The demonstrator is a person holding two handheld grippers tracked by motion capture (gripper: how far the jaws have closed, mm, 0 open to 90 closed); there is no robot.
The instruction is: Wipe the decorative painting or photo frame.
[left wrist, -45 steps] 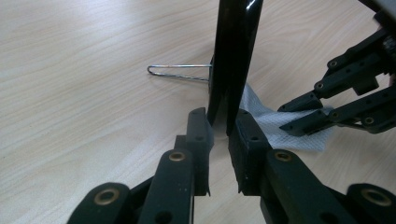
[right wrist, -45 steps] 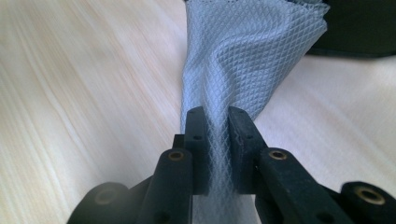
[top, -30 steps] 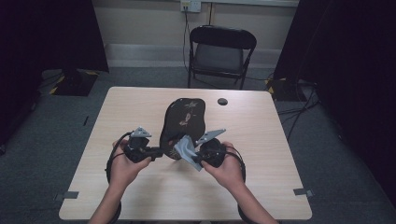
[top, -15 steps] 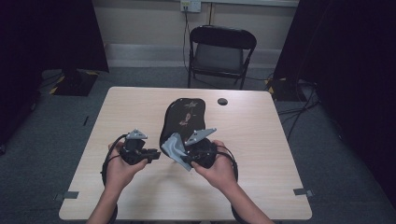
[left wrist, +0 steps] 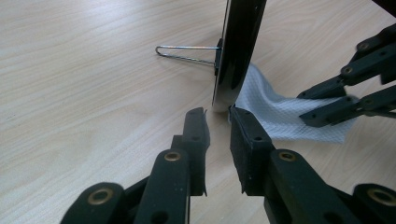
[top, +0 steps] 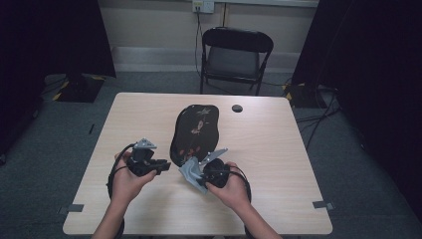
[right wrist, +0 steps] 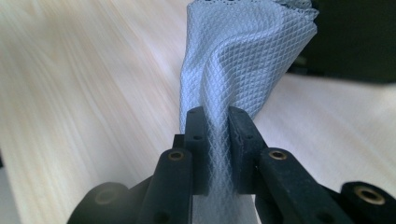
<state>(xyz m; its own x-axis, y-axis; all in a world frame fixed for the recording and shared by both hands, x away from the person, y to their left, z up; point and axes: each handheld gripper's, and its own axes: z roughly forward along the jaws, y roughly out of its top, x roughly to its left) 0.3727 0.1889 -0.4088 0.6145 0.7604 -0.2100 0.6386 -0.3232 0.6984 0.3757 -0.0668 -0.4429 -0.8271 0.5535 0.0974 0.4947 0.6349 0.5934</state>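
Observation:
A black oval panel (top: 196,127) with red and pale motifs rests on the wooden table (top: 278,164). In the left gripper view the panel (left wrist: 240,42) shows edge-on, with a wire stand (left wrist: 187,52) jutting from its back. My left gripper (top: 166,164) (left wrist: 218,116) has its tips pinched on the panel's near edge. My right gripper (top: 199,174) (right wrist: 217,114) is shut on a white textured cloth (right wrist: 243,51). The cloth (top: 190,172) (left wrist: 280,112) lies bunched against the panel's near end. The right gripper's fingers (left wrist: 336,100) show beyond the cloth.
A black folding chair (top: 236,55) stands behind the table's far edge. A small dark round spot (top: 237,108) sits on the table right of the panel. Cables trail from both grippers toward the person. Dark curtains hang at both sides.
My right gripper has carried the cloth leftward and then down toward the table's near edge, at the panel's near end. My left gripper has stayed at the panel's edge.

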